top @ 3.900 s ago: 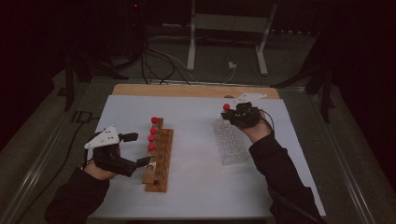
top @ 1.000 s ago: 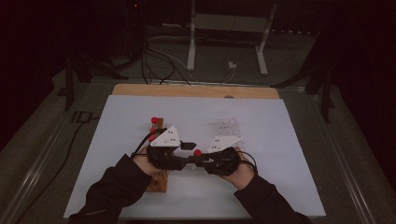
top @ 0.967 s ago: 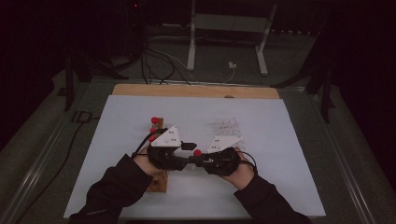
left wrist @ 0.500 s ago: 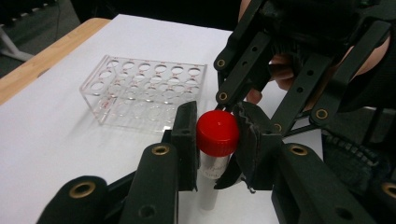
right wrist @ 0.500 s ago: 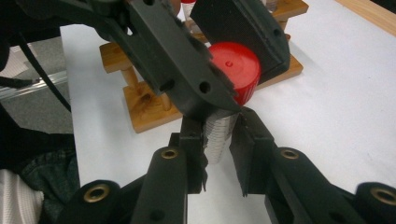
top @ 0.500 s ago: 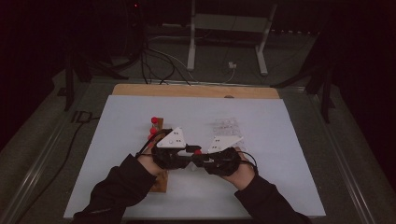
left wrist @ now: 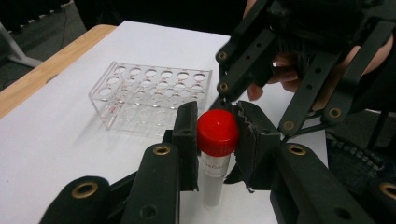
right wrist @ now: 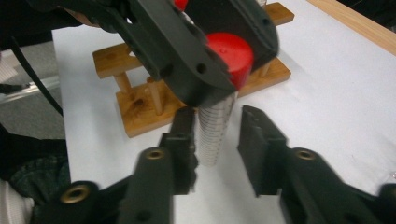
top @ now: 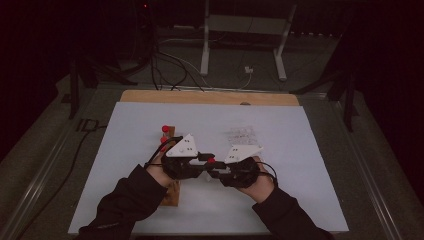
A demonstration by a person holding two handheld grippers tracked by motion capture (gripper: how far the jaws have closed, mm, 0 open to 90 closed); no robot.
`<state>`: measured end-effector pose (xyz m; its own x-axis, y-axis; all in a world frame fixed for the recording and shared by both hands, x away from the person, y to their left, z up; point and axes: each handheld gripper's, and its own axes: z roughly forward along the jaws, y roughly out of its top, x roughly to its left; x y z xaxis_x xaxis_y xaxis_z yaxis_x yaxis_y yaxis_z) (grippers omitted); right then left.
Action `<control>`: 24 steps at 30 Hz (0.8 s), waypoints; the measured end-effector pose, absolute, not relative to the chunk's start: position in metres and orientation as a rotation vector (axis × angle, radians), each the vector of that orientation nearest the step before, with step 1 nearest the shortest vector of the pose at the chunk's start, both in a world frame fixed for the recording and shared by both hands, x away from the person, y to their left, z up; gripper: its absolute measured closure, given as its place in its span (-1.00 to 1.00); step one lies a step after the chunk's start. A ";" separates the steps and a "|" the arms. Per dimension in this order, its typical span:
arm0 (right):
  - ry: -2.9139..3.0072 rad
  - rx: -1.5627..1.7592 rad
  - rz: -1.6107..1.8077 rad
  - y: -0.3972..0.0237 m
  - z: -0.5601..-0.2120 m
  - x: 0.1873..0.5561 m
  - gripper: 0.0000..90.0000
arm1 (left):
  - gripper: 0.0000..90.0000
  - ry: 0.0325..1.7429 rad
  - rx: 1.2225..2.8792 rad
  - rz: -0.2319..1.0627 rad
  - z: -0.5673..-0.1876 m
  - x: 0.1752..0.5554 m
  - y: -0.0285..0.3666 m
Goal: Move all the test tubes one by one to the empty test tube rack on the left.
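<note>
Red-capped tube [left wrist: 216, 140] clenched in left gripper [left wrist: 217, 135] fingers; right gripper [right wrist: 217, 140] fingers just opening, released around tube body.

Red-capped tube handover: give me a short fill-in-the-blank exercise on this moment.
1. The left gripper is shut on the tube's ____ cap.
2. The right gripper has just been opening; its jaws flank the red-capped tube without ____ it.
3. The clear plastic rack holds ____ tubes.
4. Behind the tube in the right gripper view stands a ____ rack.

Missing words: red; gripping; no; wooden
</note>
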<state>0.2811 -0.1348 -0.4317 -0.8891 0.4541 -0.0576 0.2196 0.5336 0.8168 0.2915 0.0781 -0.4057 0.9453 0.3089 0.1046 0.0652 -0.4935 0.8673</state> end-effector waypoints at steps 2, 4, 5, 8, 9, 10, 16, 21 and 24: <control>2.508 0.570 1.295 -0.138 -0.430 0.282 0.31 | 0.60 0.270 2.074 0.307 -0.404 0.292 0.081; 2.499 0.574 1.300 -0.142 -0.428 0.282 0.23 | 0.60 0.276 2.062 0.312 -0.401 0.292 0.084; 2.491 0.578 1.303 -0.144 -0.427 0.282 0.16 | 0.60 0.278 2.059 0.321 -0.400 0.292 0.086; 2.468 0.588 1.296 -0.150 -0.424 0.282 -0.02 | 0.60 0.289 2.046 0.334 -0.396 0.292 0.092; 2.460 0.596 1.300 -0.152 -0.423 0.282 -0.08 | 0.60 0.293 2.044 0.335 -0.394 0.292 0.094; 2.448 0.608 1.303 -0.154 -0.422 0.282 -0.15 | 0.60 0.294 2.043 0.340 -0.393 0.292 0.095; 2.375 0.674 1.331 -0.171 -0.416 0.284 -0.58 | 0.60 0.315 2.012 0.357 -0.383 0.290 0.106; 2.336 0.754 1.320 -0.183 -0.416 0.287 -0.89 | 0.60 0.325 2.010 0.385 -0.376 0.288 0.112; 2.324 0.782 1.316 -0.188 -0.416 0.289 -0.96 | 0.60 0.330 2.001 0.406 -0.372 0.286 0.117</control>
<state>0.2885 -0.1883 -0.4161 -0.7837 0.6201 -0.0358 0.2883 0.4141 0.8634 0.2864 0.1168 -0.3716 0.9053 0.4009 0.1404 0.0557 -0.4398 0.8964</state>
